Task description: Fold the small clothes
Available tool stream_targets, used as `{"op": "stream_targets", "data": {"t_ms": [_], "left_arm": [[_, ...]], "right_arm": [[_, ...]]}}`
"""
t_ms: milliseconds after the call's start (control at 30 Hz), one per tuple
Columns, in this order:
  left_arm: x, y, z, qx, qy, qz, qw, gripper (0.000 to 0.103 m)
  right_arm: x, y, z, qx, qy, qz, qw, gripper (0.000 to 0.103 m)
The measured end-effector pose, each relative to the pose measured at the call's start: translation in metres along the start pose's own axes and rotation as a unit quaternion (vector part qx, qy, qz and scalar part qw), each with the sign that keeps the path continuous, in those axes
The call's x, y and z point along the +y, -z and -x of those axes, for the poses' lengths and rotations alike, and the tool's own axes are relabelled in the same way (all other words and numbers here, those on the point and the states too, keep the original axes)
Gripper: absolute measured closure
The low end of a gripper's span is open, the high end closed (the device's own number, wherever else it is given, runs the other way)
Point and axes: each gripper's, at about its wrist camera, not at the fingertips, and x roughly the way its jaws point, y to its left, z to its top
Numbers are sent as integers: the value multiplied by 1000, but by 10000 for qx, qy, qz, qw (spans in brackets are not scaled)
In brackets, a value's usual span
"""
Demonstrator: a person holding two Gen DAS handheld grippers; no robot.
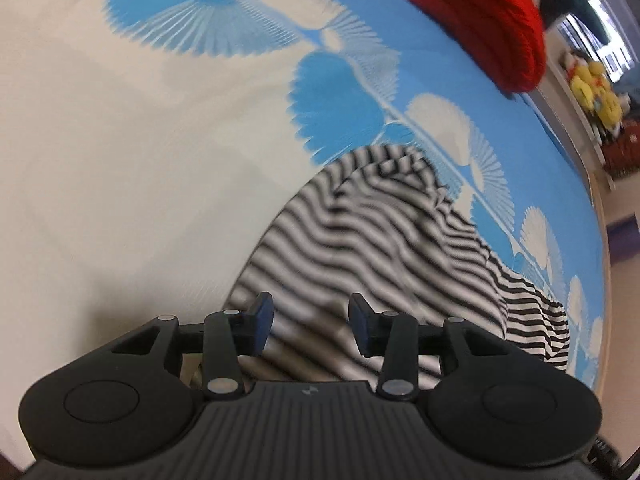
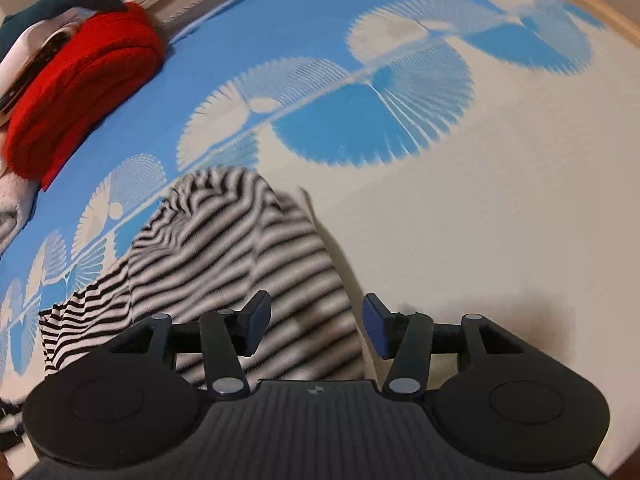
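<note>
The black-and-white striped garment (image 1: 360, 240) lies bunched on a cloth (image 1: 140, 140) printed with blue and cream fan shapes. In the left wrist view it occupies the lower centre and runs toward the right edge of the surface; its near portion passes beneath the gripper body and is hidden there. Motion blur smears the stripes in the middle of the garment, so individual folds, seams and openings cannot be made out. Only the stripes at the far right end are sharp.

The left gripper (image 1: 310, 326) has its jaws spread apart, with striped fabric visible through the gap. Whether the blue pads (image 1: 262, 322) touch the fabric or stand above it cannot be told.

In the right wrist view the same garment (image 2: 240, 256) sits lower left of centre, with one end trailing toward the left edge of the frame. Its near edge is again cut off by the gripper housing. The right gripper (image 2: 316, 326) is likewise released, jaws wide. Its left finger (image 2: 256, 322) overlaps the fabric; its right finger (image 2: 378, 328) lies over bare cream cloth, just past the garment's edge. Contact cannot be confirmed.

A folded red knit item (image 2: 80, 88) rests well apart from the striped garment, near the far edge of the surface. It is partly cropped in the left wrist view (image 1: 480, 12). Dark green and pale objects beyond it are blurred and unidentifiable. Yellow items (image 1: 596, 92) on a shelf at the right edge are too small to identify.
</note>
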Motion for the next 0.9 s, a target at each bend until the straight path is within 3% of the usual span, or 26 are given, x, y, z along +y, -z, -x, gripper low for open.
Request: {"op": "stream_targets", "data": {"t_ms": [133, 300, 500, 567, 667, 700, 733, 767, 800, 900], "left_arm": [[30, 21, 2, 145, -10, 600, 9981, 55], [59, 41, -6, 530, 296, 1400, 9883, 55], [69, 54, -15, 600, 363, 1839, 9804, 50], [70, 55, -20, 597, 396, 1992, 9773, 49], [65, 56, -26, 539, 330, 1938, 9790, 48], [64, 57, -26, 495, 326, 1920, 9796, 48], [62, 57, -26, 447, 340, 1904, 9801, 48], [60, 56, -26, 392, 355, 1872, 9809, 57], [59, 54, -25, 313, 405, 1831, 9818, 91], [49, 49, 10, -463, 351, 1355, 9891, 94]], "right_arm": [[-25, 28, 3, 70, 157, -990, 9949, 50], [-52, 64, -2, 352, 313, -2120, 9761, 50], [-52, 86, -9, 476, 137, -2663, 9626, 50], [-51, 88, -14, 530, -115, -2867, 9565, 50], [-47, 88, -21, 586, -160, -2938, 9539, 51], [-45, 88, -23, 570, -123, -2942, 9540, 52], [-46, 88, -23, 553, -117, -2959, 9535, 60], [-47, 88, -24, 509, -159, -3007, 9522, 75], [-48, 88, -24, 453, -248, -3077, 9501, 78], [-47, 82, -18, 264, -292, -2999, 9532, 90]]}}
